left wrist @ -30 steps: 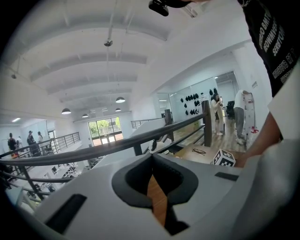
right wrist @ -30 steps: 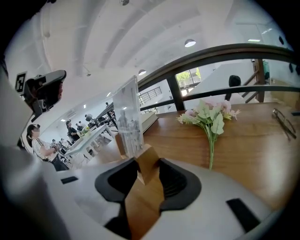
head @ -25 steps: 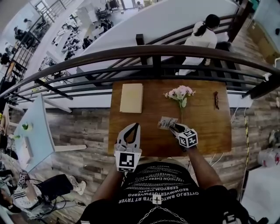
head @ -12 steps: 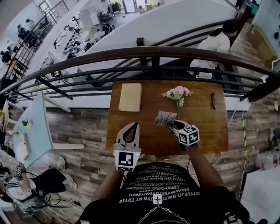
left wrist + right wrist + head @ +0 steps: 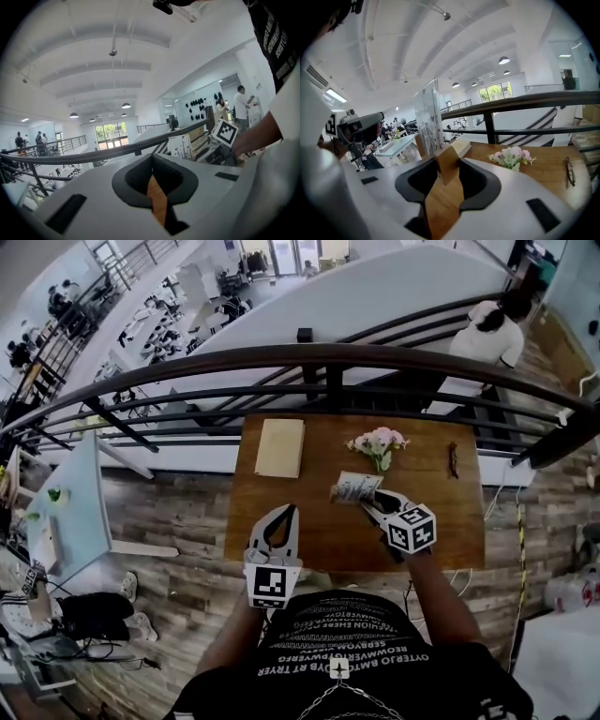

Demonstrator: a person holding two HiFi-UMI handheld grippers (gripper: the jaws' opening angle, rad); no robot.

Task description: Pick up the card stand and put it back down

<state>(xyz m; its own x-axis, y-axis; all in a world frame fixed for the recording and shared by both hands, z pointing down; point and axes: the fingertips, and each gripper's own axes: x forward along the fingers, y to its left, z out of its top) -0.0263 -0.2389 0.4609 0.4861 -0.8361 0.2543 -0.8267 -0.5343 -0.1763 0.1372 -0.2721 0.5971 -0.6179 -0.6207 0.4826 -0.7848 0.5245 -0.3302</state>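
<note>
The card stand, a clear upright sheet with a printed card on a small wooden base, hangs above the wooden table. My right gripper is shut on that base. In the right gripper view the wooden block sits between the dark pads and the clear sheet rises above it. The left gripper view shows the stand off to the right. My left gripper hovers over the table's near edge, its jaws closed with nothing between them.
On the table lie a tan notebook at the far left, a small bunch of pink flowers in the middle and a pair of glasses at the far right. A dark railing runs just behind the table.
My right gripper has risen with the card stand, lifting it off the table. The left gripper has shifted only a little.
</note>
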